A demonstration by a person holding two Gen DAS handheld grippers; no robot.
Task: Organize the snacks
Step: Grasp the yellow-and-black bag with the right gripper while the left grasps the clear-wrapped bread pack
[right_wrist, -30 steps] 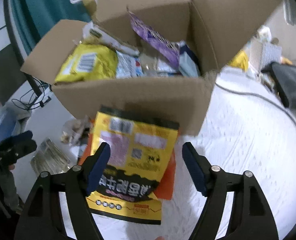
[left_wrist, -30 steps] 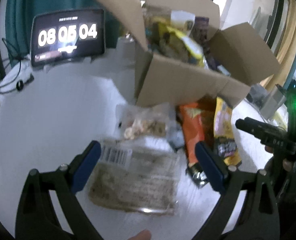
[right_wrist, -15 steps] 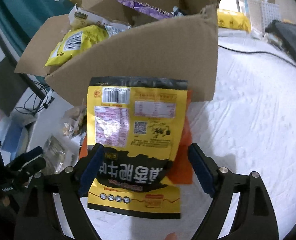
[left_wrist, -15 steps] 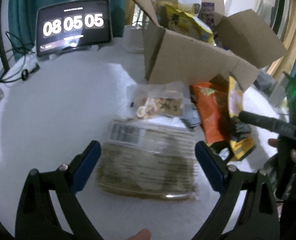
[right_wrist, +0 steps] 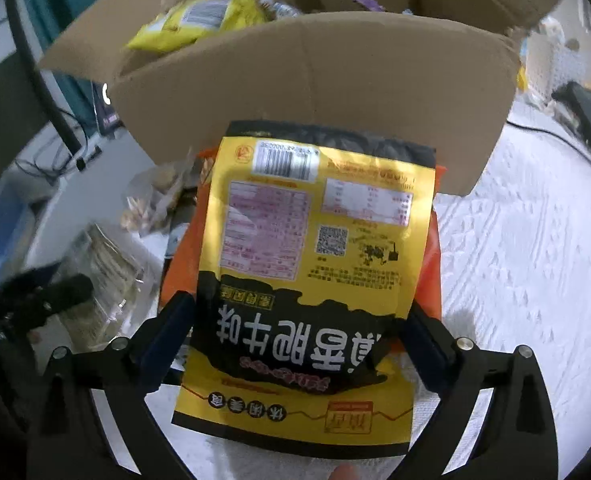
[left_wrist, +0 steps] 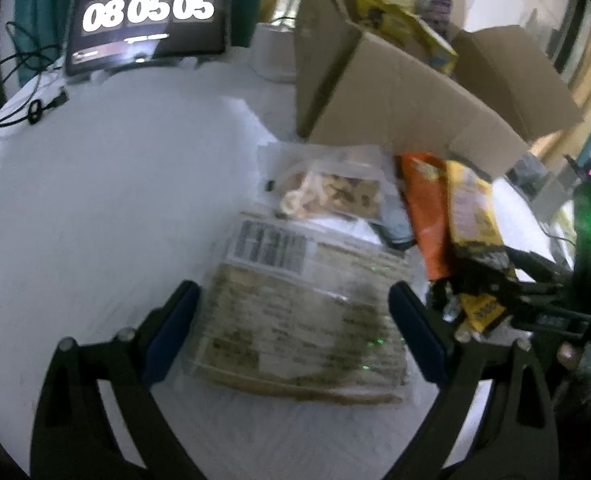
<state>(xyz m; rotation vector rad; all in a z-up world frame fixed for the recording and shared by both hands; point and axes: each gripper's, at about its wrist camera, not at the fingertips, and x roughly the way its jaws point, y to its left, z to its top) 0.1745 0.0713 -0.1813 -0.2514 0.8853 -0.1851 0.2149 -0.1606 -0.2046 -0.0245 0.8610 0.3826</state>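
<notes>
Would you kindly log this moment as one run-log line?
left gripper: open over clear packet | right gripper: open, just widened, astride yellow bag | box: full

Snack packets (left_wrist: 307, 312) on table (left_wrist: 107, 200), before carton (left_wrist: 395, 92) holding more.

- Both fisheye views are dim, bluish and ringed by black vignette, with straight edges bowed near the rims.
- Daylight enters from windows at upper right of the left view.
- The clear plastic packet of brownish snacks (left_wrist: 307, 312) is motion-blurred.
- The glossy yellow-and-black snack pouch (right_wrist: 315, 280) stays fairly sharp, with mild sheen.
</notes>
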